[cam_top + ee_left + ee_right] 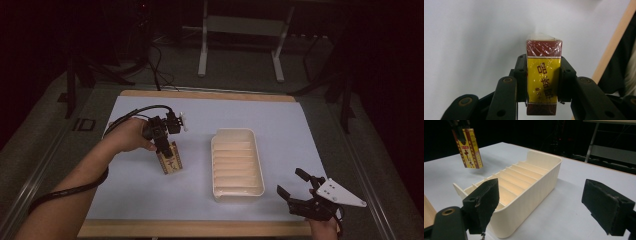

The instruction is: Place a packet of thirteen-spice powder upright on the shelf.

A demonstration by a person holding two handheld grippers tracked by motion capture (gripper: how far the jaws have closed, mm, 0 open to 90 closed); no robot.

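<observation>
Left of centre in the high view, the left gripper (167, 150) clamps a red-and-yellow box (170, 159) off the worktop (150, 195), beside the cream divided tray (238, 162), while the right gripper (295, 192) rests wide open at lower right.

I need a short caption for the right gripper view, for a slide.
Open right gripper faces a cream slotted tray while the left gripper holds a yellow-and-red packet above the table.
</observation>
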